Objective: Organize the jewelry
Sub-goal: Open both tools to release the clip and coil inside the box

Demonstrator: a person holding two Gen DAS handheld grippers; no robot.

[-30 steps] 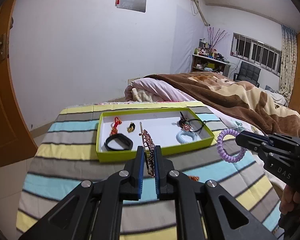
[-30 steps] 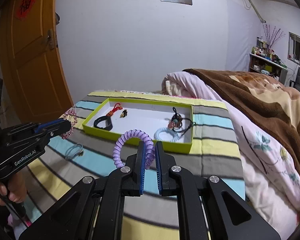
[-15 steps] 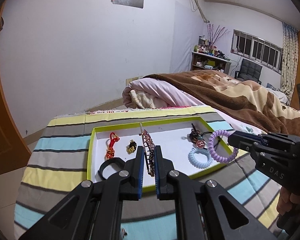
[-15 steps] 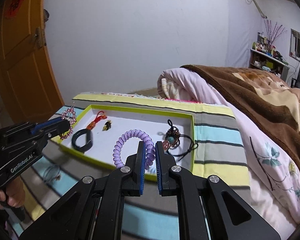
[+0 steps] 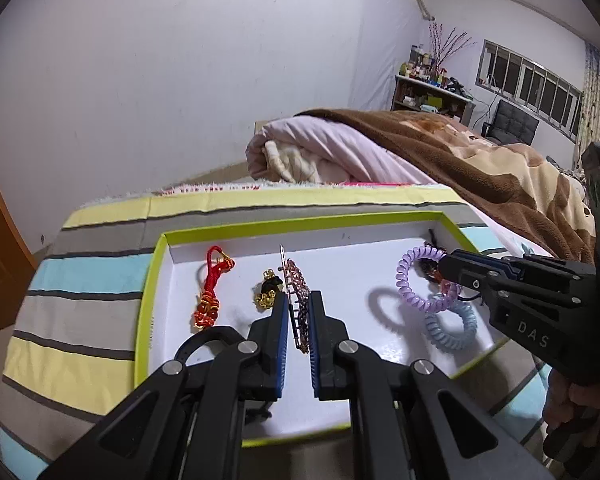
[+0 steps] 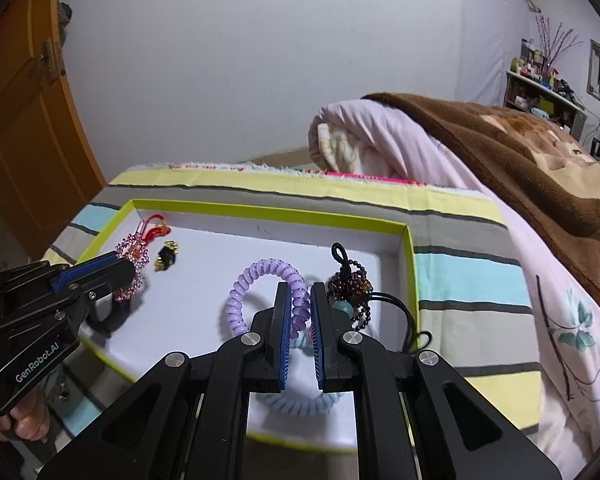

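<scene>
A shallow green-rimmed tray [image 5: 156,264] [image 6: 408,256] with a white floor lies on the striped cloth. My left gripper [image 5: 299,300] [image 6: 130,270] is shut on a pink beaded hair comb [image 5: 300,304] [image 6: 130,254], held over the tray's middle. My right gripper [image 6: 300,292] [image 5: 444,270] is shut on a purple spiral hair tie [image 6: 260,280] [image 5: 416,284], held above the tray's right part. On the tray floor lie a red knotted cord [image 5: 212,292], a black-and-gold charm [image 5: 270,290] [image 6: 166,256], a black band [image 5: 200,346], a light blue spiral tie [image 5: 452,326] and a dark beaded bracelet [image 6: 350,284].
The striped cloth [image 5: 84,280] covers the bed end around the tray. A rolled pink quilt [image 5: 320,152] and a brown blanket [image 5: 480,168] lie behind it. A wooden door [image 6: 24,120] stands at the left. A person's hand [image 6: 24,420] grips the left tool.
Both grippers have moved forward and down from above the cloth to over the tray, each still carrying its item. The tray looks larger and nearer.
</scene>
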